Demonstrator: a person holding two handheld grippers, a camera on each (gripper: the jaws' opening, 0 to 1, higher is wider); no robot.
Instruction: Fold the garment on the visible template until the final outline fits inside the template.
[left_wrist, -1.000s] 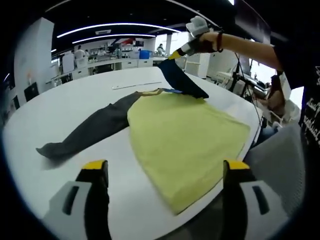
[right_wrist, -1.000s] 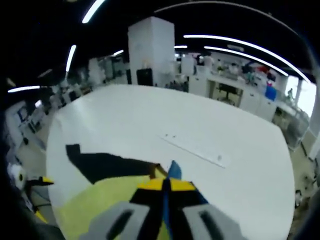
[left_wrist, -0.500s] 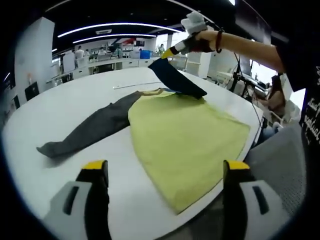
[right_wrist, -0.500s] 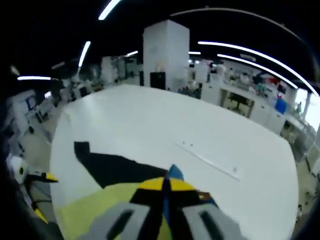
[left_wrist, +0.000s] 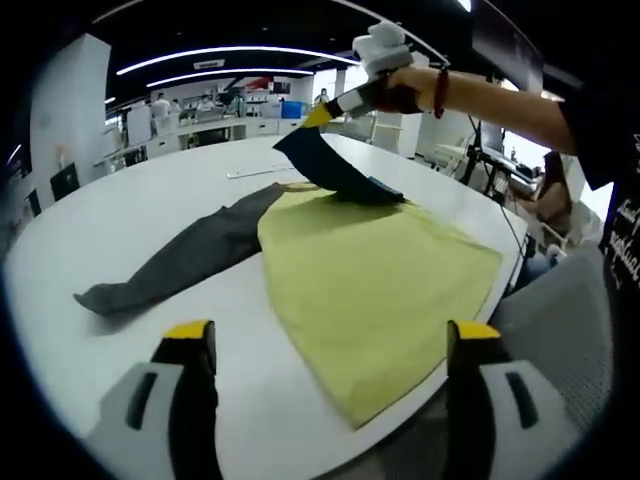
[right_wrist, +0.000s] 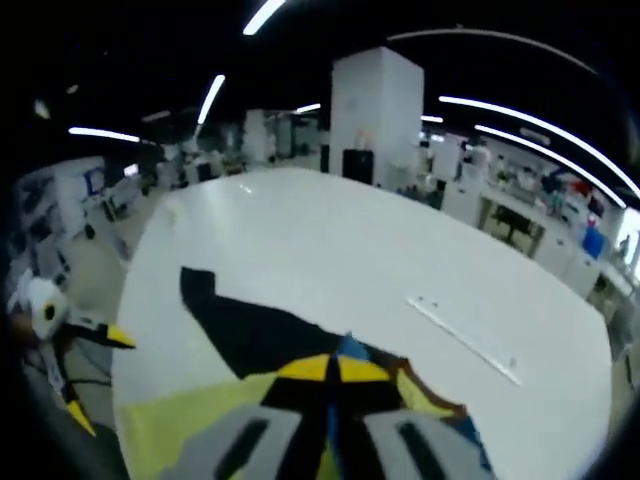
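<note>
1. Garment (left_wrist: 375, 285): yellow body spread flat on the white table (left_wrist: 130, 215), centre to right of the left gripper view, its lower corner at the table's near edge.
2. Dark grey sleeve (left_wrist: 175, 260) lies flat, running left from the collar to mid-left of that view.
3. Other sleeve, dark blue (left_wrist: 330, 170), is lifted off the table and hangs tilted over the collar end, upper centre.
4. My right gripper (left_wrist: 322, 113) has both jaws together, clamped on that blue sleeve's tip, upper centre of the left gripper view. In the right gripper view its yellow tips meet at bottom centre with blue cloth pinched between.
5. My left gripper (left_wrist: 330, 345) sits at the bottom of its view, jaws wide apart, holding nothing, above the table's near edge.
6. Thin white strip (right_wrist: 462, 338) lies on the table beyond the collar, right of centre in the right gripper view.
</note>
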